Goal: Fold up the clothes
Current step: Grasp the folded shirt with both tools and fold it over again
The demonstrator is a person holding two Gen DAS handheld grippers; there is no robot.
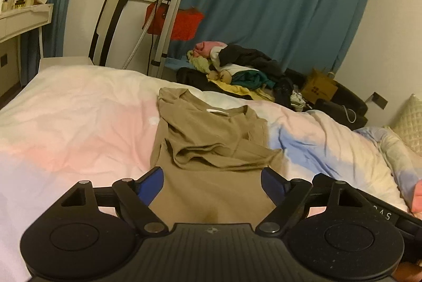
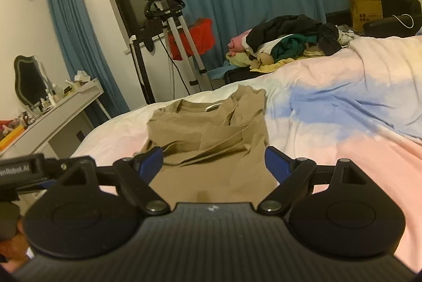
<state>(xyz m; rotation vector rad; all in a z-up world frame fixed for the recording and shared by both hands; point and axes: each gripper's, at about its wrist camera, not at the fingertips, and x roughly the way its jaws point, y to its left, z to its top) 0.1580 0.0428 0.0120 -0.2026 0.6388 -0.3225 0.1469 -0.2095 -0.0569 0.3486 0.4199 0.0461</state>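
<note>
A tan shirt (image 1: 211, 139) lies on the bed with both sleeves folded in over its body and its collar at the far end. It also shows in the right wrist view (image 2: 211, 139). My left gripper (image 1: 212, 176) is open, its blue-padded fingers standing wide over the shirt's near hem. My right gripper (image 2: 212, 162) is open too, fingers either side of the same near part of the shirt. Neither holds any cloth. Part of the right gripper shows at the lower right of the left wrist view (image 1: 382, 213).
The bed has a pink, blue and white cover (image 1: 79, 129). A pile of mixed clothes (image 1: 237, 66) lies beyond the far bed edge. A garment steamer stand (image 1: 168, 18), a white dresser (image 2: 66, 108) and blue curtains (image 1: 277, 5) stand behind.
</note>
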